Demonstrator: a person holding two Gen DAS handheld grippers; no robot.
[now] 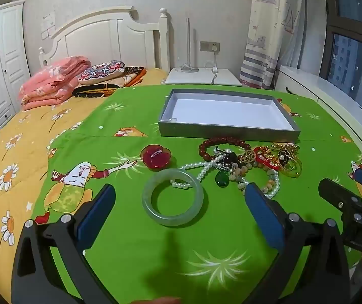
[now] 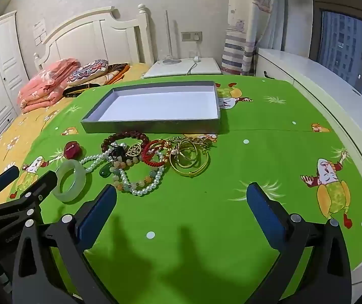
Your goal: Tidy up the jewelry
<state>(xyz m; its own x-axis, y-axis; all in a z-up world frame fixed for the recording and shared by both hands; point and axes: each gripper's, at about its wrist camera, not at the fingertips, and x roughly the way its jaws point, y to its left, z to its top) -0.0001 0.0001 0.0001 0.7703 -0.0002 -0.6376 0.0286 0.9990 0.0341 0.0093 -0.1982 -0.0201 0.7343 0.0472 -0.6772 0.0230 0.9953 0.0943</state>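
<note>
A pale green jade bangle [image 1: 172,197] lies on the green cloth, just ahead of my open, empty left gripper [image 1: 181,195]. Behind it sit a red ring box [image 1: 155,157], a dark red bead bracelet [image 1: 221,145], a pearl necklace [image 1: 201,171], a green pendant [image 1: 222,178] and gold bangles [image 1: 291,163] in a tangled pile. A grey tray [image 1: 227,133] with a white inside stands behind the pile. My right gripper [image 2: 181,195] is open and empty, in front of the pile [image 2: 153,162], with the gold bangles [image 2: 189,162] ahead of it. The bangle [image 2: 70,183] shows at its left.
The green cloth [image 2: 256,157] covers a table beside a bed with a yellow quilt [image 1: 16,167] and folded pink bedding [image 1: 51,83]. A white nightstand [image 1: 203,76] and a white window ledge [image 2: 332,96] stand behind and to the right.
</note>
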